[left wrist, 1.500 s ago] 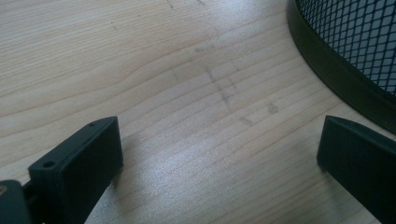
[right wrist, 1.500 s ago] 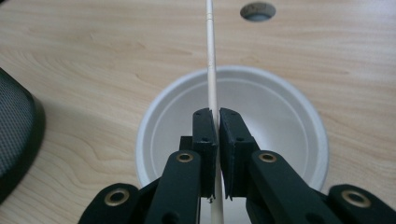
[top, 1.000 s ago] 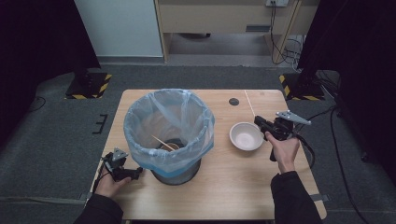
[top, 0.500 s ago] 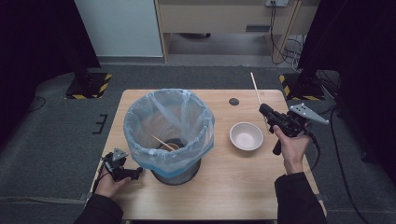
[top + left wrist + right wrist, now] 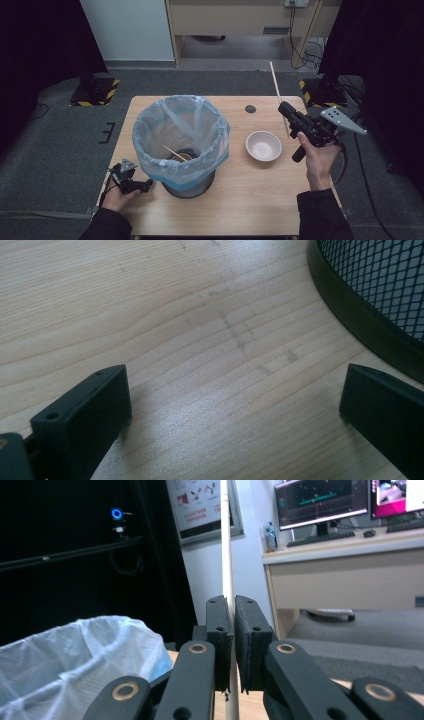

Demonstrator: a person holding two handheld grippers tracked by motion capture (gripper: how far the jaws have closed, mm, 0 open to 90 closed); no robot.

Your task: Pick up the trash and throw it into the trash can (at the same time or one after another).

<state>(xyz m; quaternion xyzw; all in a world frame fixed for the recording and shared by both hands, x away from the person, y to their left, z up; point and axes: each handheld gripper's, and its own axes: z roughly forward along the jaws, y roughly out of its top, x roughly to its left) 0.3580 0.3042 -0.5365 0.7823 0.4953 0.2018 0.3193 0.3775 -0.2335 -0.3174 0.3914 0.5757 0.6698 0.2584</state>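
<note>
Chopstick (image 5: 277,95) stands nearly upright, pinched between the jaws of the right gripper (image 5: 286,109), lifted just beside the white bowl (image 5: 263,145). Over by the bag-lined mesh bin (image 5: 181,140), the left gripper (image 5: 142,187) rests on the wooden table (image 5: 250,200), jaws spread wide, nothing held.

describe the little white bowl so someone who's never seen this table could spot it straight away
Start at the big mesh bin lined with a pale blue bag on the wooden table. Just right of it, between the bin and the right gripper, sits the bowl: small, round, white, and apparently empty.
</note>
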